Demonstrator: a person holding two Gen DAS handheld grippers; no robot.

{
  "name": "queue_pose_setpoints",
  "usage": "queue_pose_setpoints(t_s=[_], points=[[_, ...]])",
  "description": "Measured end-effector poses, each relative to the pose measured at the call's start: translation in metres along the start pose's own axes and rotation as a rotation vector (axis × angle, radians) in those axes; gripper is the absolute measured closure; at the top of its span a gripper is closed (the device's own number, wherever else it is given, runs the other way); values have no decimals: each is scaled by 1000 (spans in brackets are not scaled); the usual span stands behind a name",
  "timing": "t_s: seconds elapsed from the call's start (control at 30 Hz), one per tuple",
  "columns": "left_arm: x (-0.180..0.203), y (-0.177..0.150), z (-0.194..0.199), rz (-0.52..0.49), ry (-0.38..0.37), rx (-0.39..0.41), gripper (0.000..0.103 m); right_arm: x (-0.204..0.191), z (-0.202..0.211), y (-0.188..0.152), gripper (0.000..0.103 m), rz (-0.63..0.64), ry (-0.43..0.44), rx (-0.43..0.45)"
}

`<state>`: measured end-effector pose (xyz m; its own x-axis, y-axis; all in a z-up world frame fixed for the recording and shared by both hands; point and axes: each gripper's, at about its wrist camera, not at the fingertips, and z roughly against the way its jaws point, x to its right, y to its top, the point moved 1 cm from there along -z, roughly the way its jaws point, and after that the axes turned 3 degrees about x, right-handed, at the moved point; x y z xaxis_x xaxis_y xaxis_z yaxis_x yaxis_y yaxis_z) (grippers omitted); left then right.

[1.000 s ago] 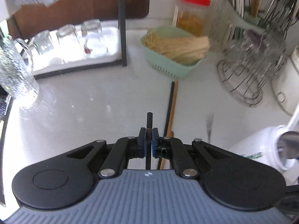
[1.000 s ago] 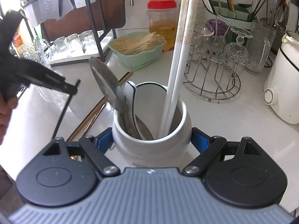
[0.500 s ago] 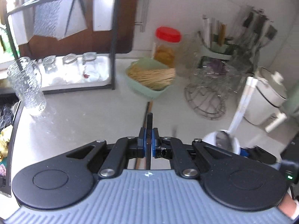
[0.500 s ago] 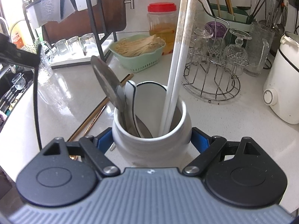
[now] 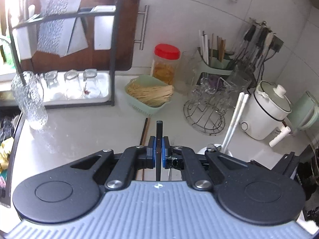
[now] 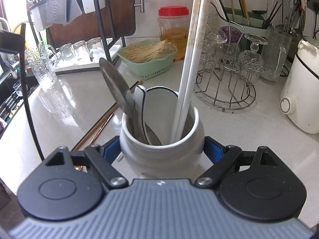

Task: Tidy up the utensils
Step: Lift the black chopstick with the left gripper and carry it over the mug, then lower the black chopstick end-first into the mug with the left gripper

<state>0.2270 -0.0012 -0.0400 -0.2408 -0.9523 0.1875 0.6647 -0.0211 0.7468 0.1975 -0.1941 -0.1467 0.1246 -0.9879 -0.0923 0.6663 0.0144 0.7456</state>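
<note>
My left gripper (image 5: 159, 151) is shut on a thin black chopstick (image 5: 159, 131), held high above the counter; in the right wrist view the chopstick (image 6: 28, 103) hangs down at the far left. My right gripper (image 6: 161, 149) is shut on a white ceramic utensil jar (image 6: 161, 151) standing on the counter. The jar holds white chopsticks (image 6: 189, 65), a steel spoon (image 6: 114, 83) and a white ladle (image 6: 140, 99). The jar's rim and the white chopsticks (image 5: 235, 119) also show in the left wrist view, below and right of my left gripper.
Gold and black chopsticks (image 6: 103, 119) lie on the counter left of the jar. Behind stand a green basket of sticks (image 6: 147, 59), a red-lidded jar (image 6: 173, 31), a wire glass rack (image 6: 227, 83), a white cooker (image 6: 303, 91), a glass mug (image 6: 40, 67) and a glass tray (image 5: 75, 85).
My left gripper has risen well above the counter with the black chopstick, which now hangs near-vertical. The right gripper and jar have stayed put.
</note>
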Motion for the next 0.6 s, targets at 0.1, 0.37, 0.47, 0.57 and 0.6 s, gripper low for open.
queue_pose_setpoints(t_s=[0.1,0.37,0.47,0.57,0.6], points=[[6,6,5,-11,-13,14,97,-1,0,-1,13,-1,-2,7],[22,32,25,-41,-50,65,97,-2,1,-1,13,-5,-6,11],[32,44,34,-81,-44,79,97,-2,1,-1,13,-5,-7,10],[40,55,41,-102,-64,98,97,-3,1,-1,13,-5,-9,12],[43,58,42,-106,-69,105,97,-3,1,-1,13,-5,-9,14]])
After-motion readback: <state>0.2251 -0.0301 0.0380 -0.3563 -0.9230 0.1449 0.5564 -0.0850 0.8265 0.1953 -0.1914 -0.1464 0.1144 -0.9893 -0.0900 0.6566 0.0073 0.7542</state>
